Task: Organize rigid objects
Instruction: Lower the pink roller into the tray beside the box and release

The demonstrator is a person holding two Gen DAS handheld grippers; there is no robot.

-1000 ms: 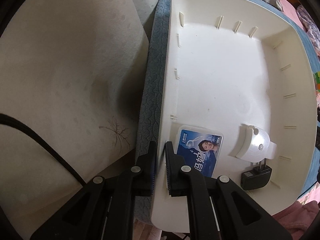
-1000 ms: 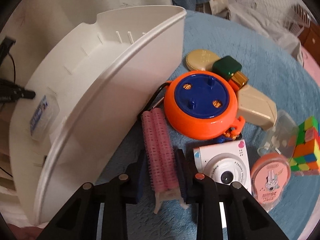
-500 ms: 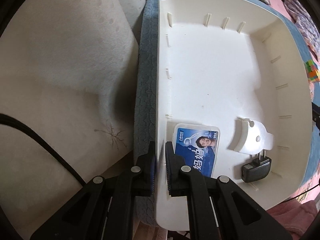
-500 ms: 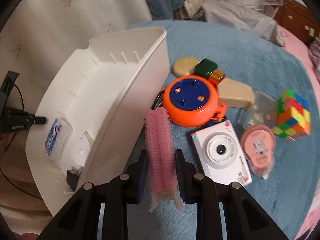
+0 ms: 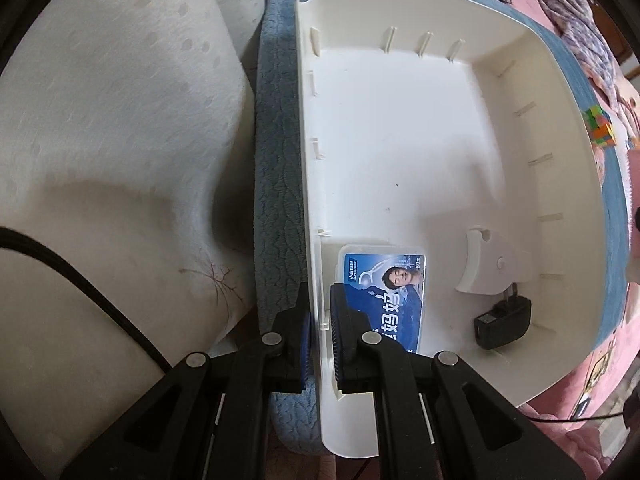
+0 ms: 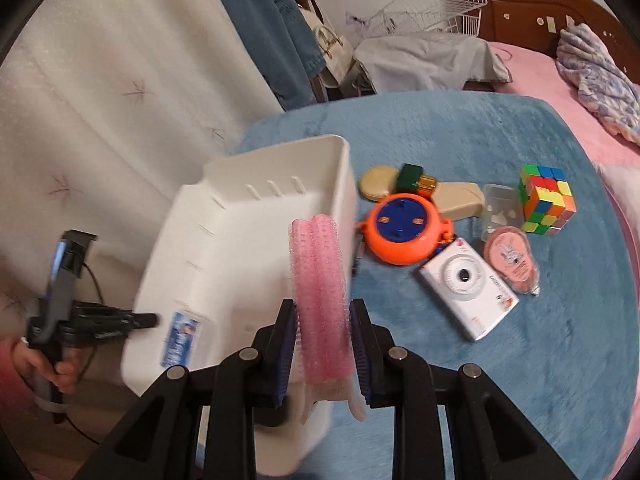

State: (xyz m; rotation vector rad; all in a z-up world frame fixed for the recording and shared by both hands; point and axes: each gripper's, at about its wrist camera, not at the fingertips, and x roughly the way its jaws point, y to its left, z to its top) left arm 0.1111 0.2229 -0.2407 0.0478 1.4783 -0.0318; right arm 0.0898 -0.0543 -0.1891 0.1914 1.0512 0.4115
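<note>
**Two grips: one on the bin, one on a pink roller**

The left gripper [image 5: 319,334] has its jaws clenched on the side wall of the white bin [image 5: 400,128]. Three things lie inside the bin: one floss box [image 5: 384,280], one white clip [image 5: 486,268], one black charger [image 5: 502,322].

The right gripper [image 6: 323,346] grasps one pink hair roller [image 6: 320,292], raised in front of the bin. Only its view shows what lies right of the bin on the blue surface [image 6: 460,128]: one orange reel [image 6: 404,230], one white camera [image 6: 468,288]. The one colour cube [image 6: 546,200] appears in both.
</note>
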